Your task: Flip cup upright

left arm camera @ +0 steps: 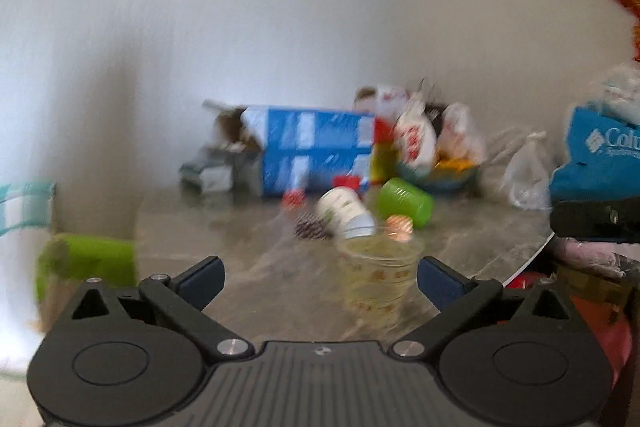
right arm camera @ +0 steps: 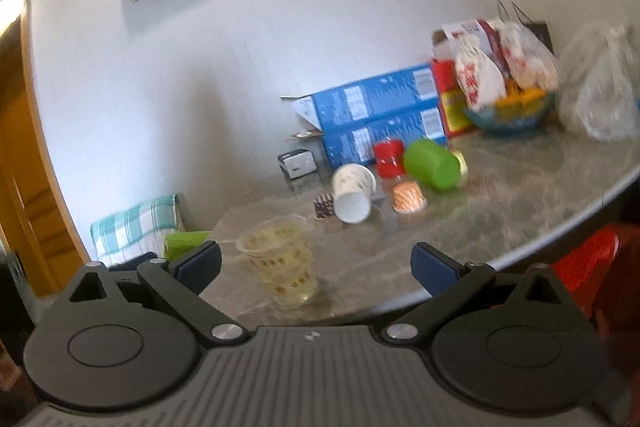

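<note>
On the grey marbled tabletop (right arm camera: 500, 195), going left to right in the right wrist view: a clear, pale-yellow plastic cup with a small printed pattern (right arm camera: 280, 261) stands upright near the front edge; behind it a white paper cup with a green leaf print (right arm camera: 353, 193) lies on its side; then a green plastic cup (right arm camera: 432, 165), also tipped over, just in front of the long blue cardboard boxes (right arm camera: 380, 115).

The left gripper (left arm camera: 320, 281) is spread wide and holds nothing; the clear cup sits just ahead of it at about one o'clock, closer to its right finger. The right gripper (right arm camera: 316, 265) is likewise wide apart and empty, with the clear cup just ahead at about eleven o'clock, near its left finger.

Since the clear cup already stands mouth up, the cup to be righted is most likely the white paper one. In the left wrist view that paper cup (left arm camera: 346, 213) lies beyond the clear cup at roughly twelve to one o'clock. In the right wrist view it is at about twelve o'clock, its long axis running away from the claw and slightly leftward, open mouth toward the camera, base toward the boxes. Both claws look about equally far from it; I cannot tell which is nearer. The clear cup stands partly in either claw's path.
</note>
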A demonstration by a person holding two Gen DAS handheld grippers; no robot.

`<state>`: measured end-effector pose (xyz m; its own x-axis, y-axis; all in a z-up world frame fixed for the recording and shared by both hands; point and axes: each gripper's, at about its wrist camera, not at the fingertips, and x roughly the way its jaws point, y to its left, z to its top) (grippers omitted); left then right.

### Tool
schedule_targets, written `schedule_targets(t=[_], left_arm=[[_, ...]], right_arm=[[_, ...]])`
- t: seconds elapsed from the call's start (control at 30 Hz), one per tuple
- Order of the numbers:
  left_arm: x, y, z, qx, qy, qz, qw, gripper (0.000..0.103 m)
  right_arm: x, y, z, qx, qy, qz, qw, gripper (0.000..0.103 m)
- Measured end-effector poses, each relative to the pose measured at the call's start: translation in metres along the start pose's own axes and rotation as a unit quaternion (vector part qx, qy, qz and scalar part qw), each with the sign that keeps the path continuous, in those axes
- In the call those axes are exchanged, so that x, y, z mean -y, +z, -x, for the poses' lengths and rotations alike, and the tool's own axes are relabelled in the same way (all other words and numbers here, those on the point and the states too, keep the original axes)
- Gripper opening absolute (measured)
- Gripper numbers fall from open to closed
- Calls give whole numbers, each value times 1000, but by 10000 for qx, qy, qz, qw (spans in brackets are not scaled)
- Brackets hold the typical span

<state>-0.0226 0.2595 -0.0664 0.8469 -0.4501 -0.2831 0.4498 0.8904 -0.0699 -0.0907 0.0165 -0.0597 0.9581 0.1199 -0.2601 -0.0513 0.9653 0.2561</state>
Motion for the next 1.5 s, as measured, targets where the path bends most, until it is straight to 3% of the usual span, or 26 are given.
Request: schedule_targets(t=[0.07, 0.17, 0.23, 0.33, 0.47, 0.7, 1.27, 1.5], left_arm=[[-7, 17, 9, -272, -101, 28, 9996, 103], [-5, 36, 14, -516, 57, -257, 9983, 103], [-6, 44, 11, -622, 127, -172, 9978, 103], [-5, 52, 0, -1028, -141, 98, 9946, 103], [7, 57, -5, -1296, -385, -4, 9908, 103], [14, 61, -5, -1362, -370, 116, 9899, 103], [2, 64, -18, -1586, 65, 213, 9871, 103], [5, 64, -23, -1638, 35, 191, 9863, 103]], right_arm=[[-15, 11, -1, -154, -249, 197, 9994, 102], [-32, 24, -3, -392, -710, 172, 9966, 102], [-36, 28, -4, -535, -716, 86, 9960, 102], [-35, 31, -11, -705, -664, 83, 9953, 102], [-26, 37, -21, -1065, -692, -79, 9919, 102], [-24, 38, -10, -1050, -804, 55, 9912, 102], [-9, 42, -20, -1232, -679, 39, 9900, 102], [-5, 43, -24, -1243, -651, 18, 9901, 102]])
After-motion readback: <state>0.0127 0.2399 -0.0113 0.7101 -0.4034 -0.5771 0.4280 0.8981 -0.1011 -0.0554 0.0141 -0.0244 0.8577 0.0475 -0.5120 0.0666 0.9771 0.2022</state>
